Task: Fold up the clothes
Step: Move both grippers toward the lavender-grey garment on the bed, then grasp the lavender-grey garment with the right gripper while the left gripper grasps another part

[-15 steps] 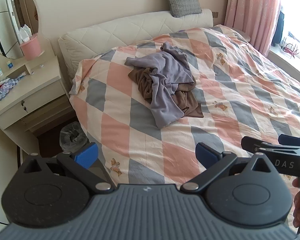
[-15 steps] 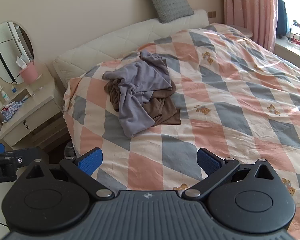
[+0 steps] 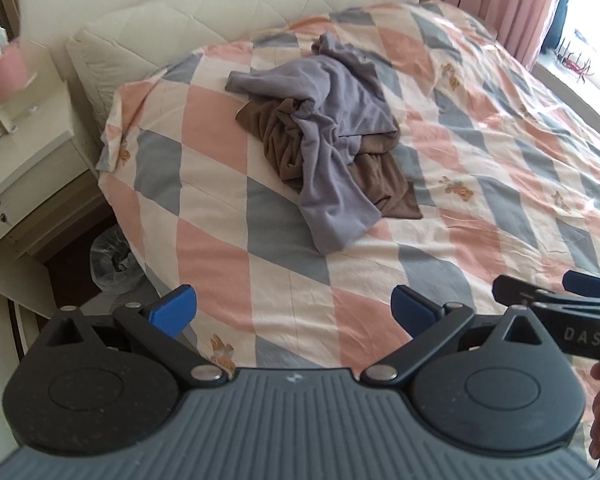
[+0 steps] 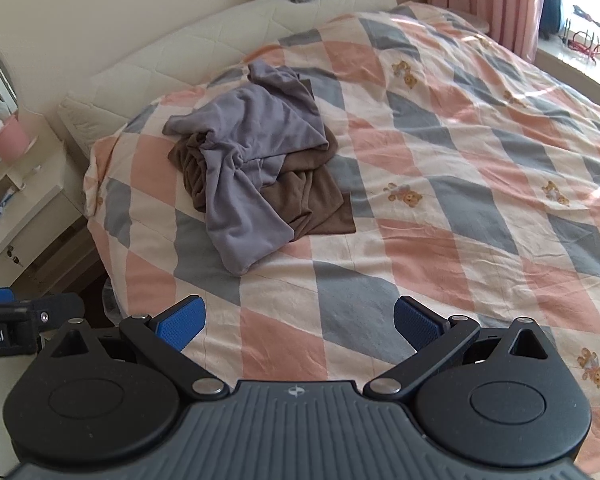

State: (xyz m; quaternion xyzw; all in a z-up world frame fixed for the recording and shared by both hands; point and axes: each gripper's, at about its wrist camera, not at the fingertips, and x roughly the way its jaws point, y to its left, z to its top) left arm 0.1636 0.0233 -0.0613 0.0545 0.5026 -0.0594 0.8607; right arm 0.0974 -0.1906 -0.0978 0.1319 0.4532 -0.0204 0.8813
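Now both grippers hover spread wide over the near edge of the checked bed (image 3: 228, 236), closer to it than half a second ago.
Lavender garment (image 3: 332, 128) lies crumpled over brown garment (image 3: 384, 184) mid-bed, bare quilt around them. Left gripper (image 3: 294, 306) alone shows the bin (image 3: 112, 264); right gripper (image 4: 300, 320) empty.

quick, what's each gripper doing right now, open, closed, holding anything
Left gripper: open, holding nothing.
Right gripper: open, holding nothing.

Both wrist views face the bed (image 3: 228, 240) from its edge, side by side.
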